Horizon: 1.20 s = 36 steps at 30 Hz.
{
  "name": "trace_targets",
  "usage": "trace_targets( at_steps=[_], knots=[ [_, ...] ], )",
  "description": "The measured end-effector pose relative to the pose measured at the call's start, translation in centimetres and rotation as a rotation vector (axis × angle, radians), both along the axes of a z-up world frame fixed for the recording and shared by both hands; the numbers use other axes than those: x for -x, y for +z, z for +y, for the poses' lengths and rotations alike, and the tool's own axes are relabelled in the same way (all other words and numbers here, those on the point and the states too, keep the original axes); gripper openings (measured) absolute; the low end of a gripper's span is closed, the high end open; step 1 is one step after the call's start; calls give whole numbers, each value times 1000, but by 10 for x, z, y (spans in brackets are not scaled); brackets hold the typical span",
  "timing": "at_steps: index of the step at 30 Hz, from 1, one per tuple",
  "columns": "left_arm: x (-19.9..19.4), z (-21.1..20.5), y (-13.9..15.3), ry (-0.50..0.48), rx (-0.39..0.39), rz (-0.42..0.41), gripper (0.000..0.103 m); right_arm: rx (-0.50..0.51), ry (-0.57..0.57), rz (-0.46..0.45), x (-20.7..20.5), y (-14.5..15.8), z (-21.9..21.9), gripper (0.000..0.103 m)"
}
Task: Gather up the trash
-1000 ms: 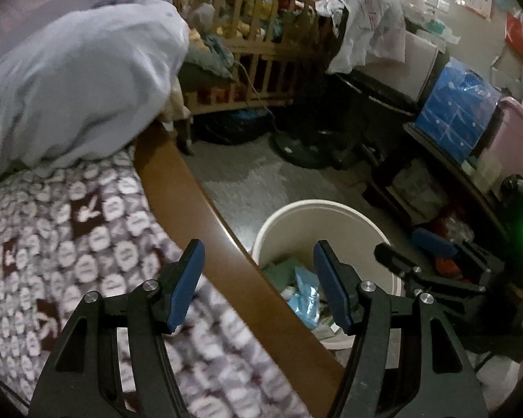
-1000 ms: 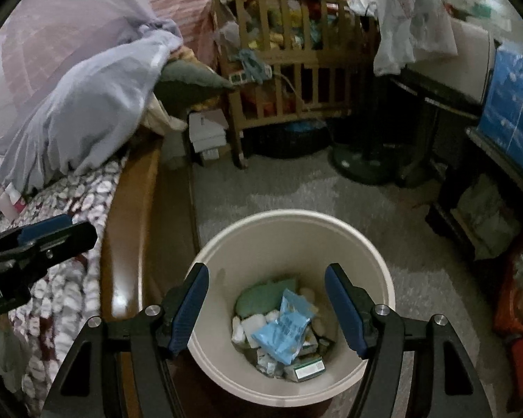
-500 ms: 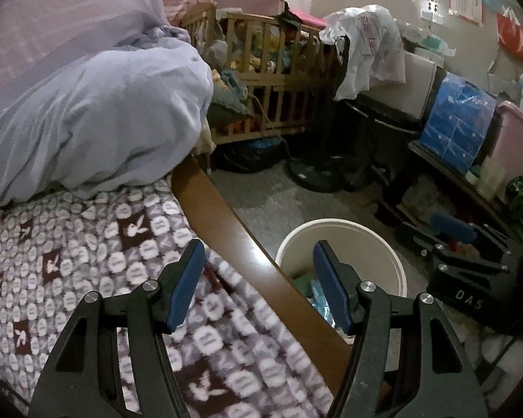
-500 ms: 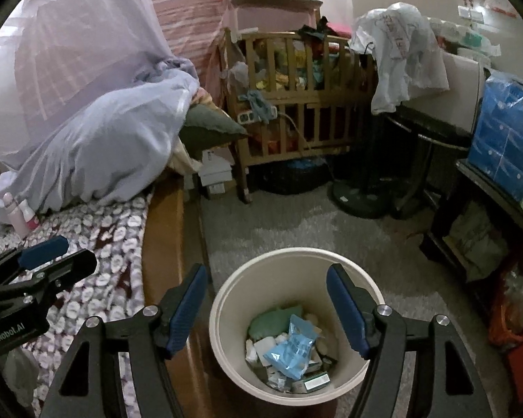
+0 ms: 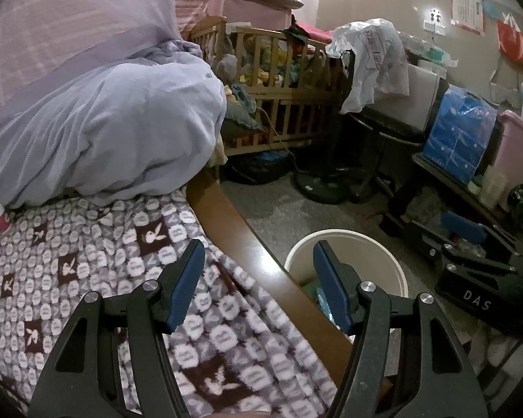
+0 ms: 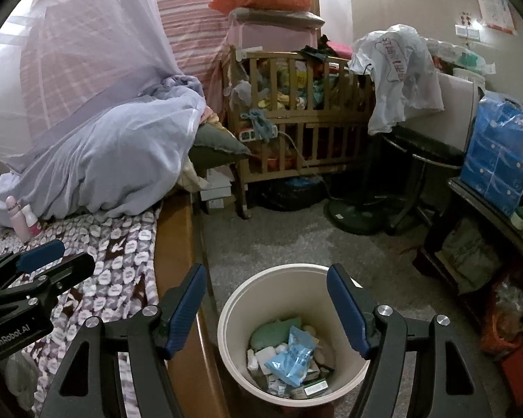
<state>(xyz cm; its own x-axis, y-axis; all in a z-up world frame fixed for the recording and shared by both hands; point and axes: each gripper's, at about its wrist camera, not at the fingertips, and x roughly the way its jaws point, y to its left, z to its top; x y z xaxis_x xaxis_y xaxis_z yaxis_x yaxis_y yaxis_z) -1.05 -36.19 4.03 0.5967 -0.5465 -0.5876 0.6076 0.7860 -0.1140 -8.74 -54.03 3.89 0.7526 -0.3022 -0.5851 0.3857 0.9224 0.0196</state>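
- Wooden crib (image 6: 296, 111) fills the upper centre, a lilac bundle of netting (image 6: 115, 160) sits left on the patterned blanket (image 5: 87, 278).
- The brown bed rail (image 5: 261, 264) cuts across the bin in the left view.
- Cream trash bin (image 6: 237, 303), bottom centre, holds a blue wrapper (image 6: 289, 355) among scraps.
- Right gripper (image 6: 266, 303) angles down over it, tongs apart, empty.
- Left gripper (image 5: 258, 275) too: apart, empty, above the blanket.

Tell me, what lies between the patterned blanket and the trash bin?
The bed's wooden side rail separates the blanket from the bin, clearest in the right wrist view.
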Motion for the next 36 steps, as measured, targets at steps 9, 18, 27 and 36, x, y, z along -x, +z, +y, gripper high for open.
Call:
trace_targets(
  at_steps=[9,18,27,36],
  knots=[
    [0,1,0,0,2,1,64,3,-2,0,0,0,1,70],
    [0,0,-1,-7,-7,0,64,0,2,4,0,1,-1,71],
    [0,-1,-1,-7,-5,3,64,0,-1,11,0,0,-4,72],
    [-1,-1,-3,-7,-4,6,64,1,4,22,-5,-4,-9,74]
  ],
)
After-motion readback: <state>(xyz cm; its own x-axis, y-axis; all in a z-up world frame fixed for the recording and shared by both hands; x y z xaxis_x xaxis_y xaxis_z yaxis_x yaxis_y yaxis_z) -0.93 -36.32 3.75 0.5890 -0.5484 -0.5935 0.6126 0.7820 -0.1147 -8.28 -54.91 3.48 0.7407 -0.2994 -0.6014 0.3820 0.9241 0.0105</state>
